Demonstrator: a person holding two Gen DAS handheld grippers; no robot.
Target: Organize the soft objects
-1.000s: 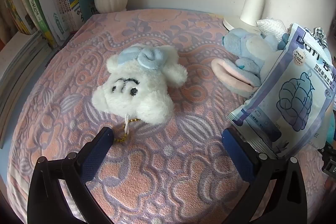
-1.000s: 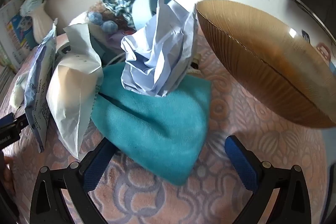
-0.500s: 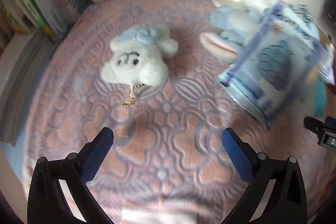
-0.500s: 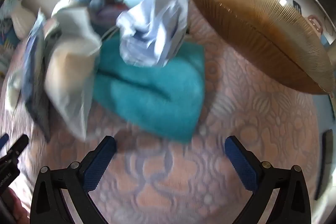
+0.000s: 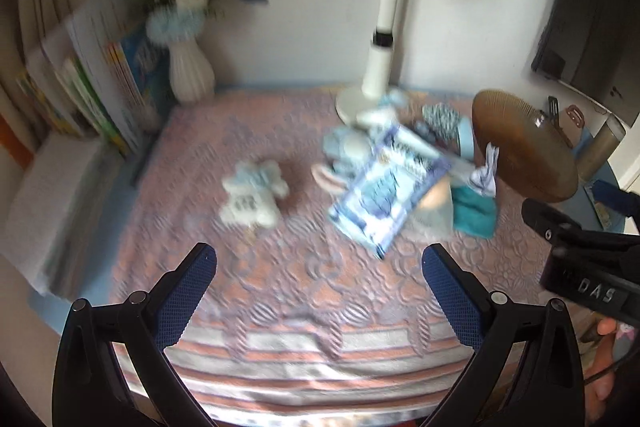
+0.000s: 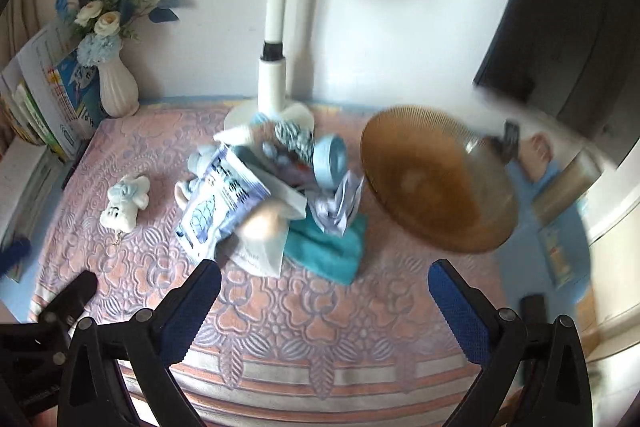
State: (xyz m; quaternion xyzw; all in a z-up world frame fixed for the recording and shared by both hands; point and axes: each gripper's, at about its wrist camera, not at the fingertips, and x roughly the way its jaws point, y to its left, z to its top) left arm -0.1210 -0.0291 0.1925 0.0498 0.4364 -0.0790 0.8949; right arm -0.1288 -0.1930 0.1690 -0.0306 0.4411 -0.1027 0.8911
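A small white plush toy lies alone on the pink patterned cloth. To its right is a heap of soft things: a blue-and-white packet, a teal cloth, crumpled pale fabric and a blue plush. An amber ribbed bowl stands tilted right of the heap. My left gripper is open and empty, well back from the toy. My right gripper is open and empty near the cloth's front edge.
A white lamp post rises behind the heap. A white vase with blue flowers and upright books stand at the back left. A dark monitor is at the right.
Both grippers have pulled back and up from the table, so the objects look smaller and farther. The plush, the heap and the bowl lie as before; both grippers stay open.
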